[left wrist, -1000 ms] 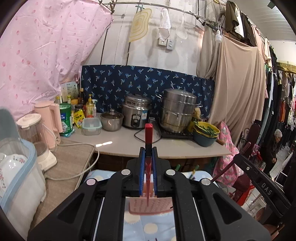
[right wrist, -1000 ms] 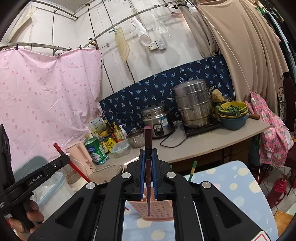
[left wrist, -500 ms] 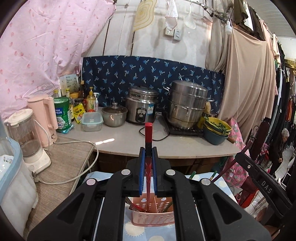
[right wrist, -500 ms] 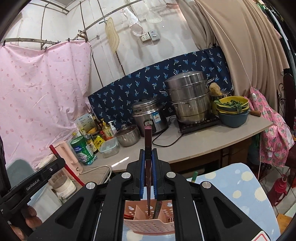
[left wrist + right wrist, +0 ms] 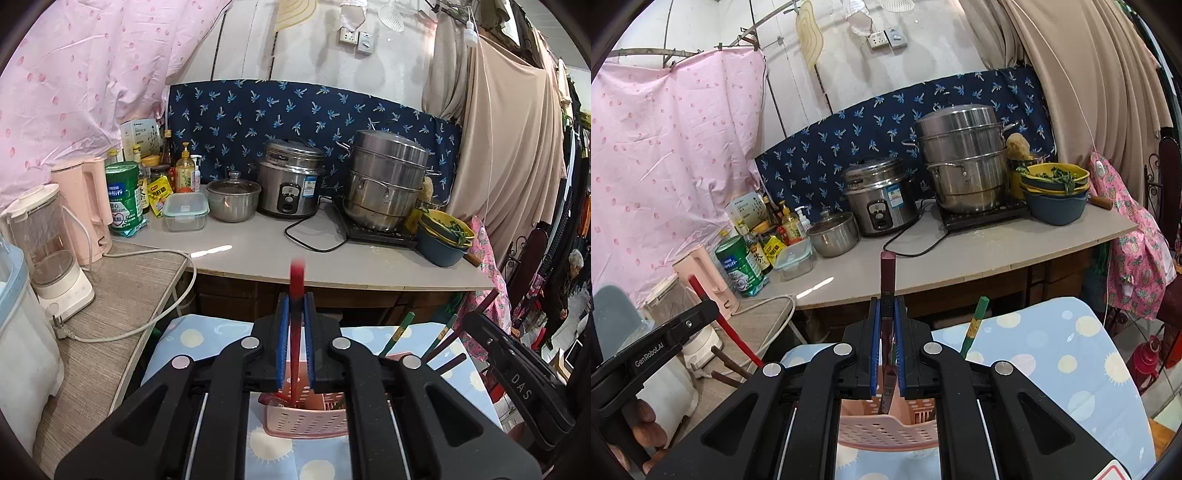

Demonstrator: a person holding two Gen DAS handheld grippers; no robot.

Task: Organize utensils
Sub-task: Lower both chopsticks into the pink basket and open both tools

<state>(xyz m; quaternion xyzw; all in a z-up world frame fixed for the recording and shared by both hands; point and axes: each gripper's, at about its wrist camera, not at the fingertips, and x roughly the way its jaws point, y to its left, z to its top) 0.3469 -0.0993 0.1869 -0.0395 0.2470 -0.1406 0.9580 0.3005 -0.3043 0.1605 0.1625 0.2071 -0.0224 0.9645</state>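
A red chopstick [image 5: 295,332] stands upright, its lower end inside the pink perforated utensil basket [image 5: 306,421]. A dark maroon chopstick [image 5: 887,325] is also upright, its tip dipping into that basket, where a green-handled utensil [image 5: 975,325] leans.

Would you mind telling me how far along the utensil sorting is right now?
Done: a green chopstick and a few others already stand in the pink basket. In hand: the left gripper holds a red chopstick and the right gripper a dark one, both tips over the basket. Left: lowering and releasing them.
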